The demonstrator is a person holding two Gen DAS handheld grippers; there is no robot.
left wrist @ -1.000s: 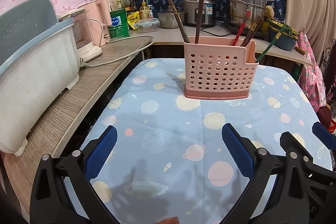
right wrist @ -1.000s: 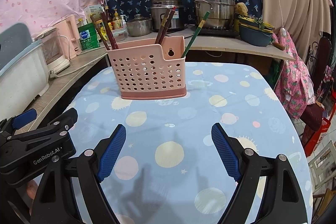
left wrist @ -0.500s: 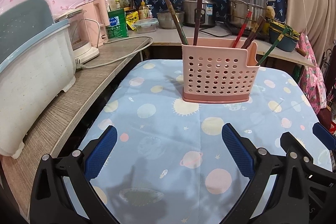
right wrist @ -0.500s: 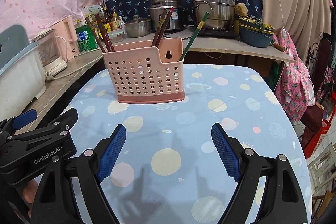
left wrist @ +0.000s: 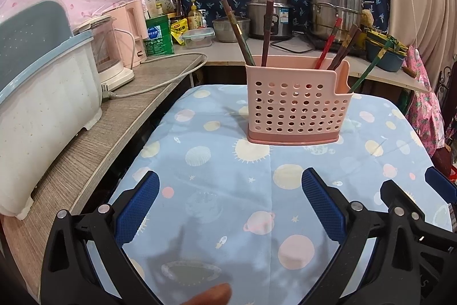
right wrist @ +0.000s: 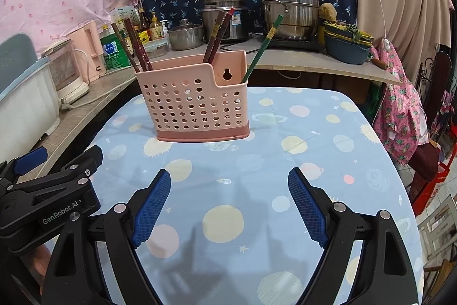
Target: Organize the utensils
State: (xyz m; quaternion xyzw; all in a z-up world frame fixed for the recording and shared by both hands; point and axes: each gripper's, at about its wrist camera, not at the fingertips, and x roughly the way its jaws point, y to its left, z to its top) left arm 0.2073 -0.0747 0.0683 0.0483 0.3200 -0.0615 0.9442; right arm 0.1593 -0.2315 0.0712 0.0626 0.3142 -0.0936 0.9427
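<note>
A pink perforated utensil holder (left wrist: pixel 297 107) stands upright on the blue planet-print tablecloth (left wrist: pixel 228 162); it also shows in the right wrist view (right wrist: pixel 197 105). Several chopsticks stand in it: dark brown ones (left wrist: pixel 238 33) at its left, red-brown ones (left wrist: pixel 338 47) in the middle, a green one (right wrist: pixel 261 50) at its right end. My left gripper (left wrist: pixel 228 205) is open and empty, well short of the holder. My right gripper (right wrist: pixel 228 207) is open and empty, beside the left one, whose body (right wrist: pixel 45 205) shows at the lower left.
A wooden counter (left wrist: pixel 94 145) runs along the left with a white tub (left wrist: pixel 42 110), a blender (left wrist: pixel 111 53) and a cable. Pots (right wrist: pixel 288 7), bottles and a blue basin (right wrist: pixel 345 46) stand on the back counter. The table edge drops off at right.
Both grippers have drawn back from the holder, which looks smaller and farther. Both stay open and empty.
</note>
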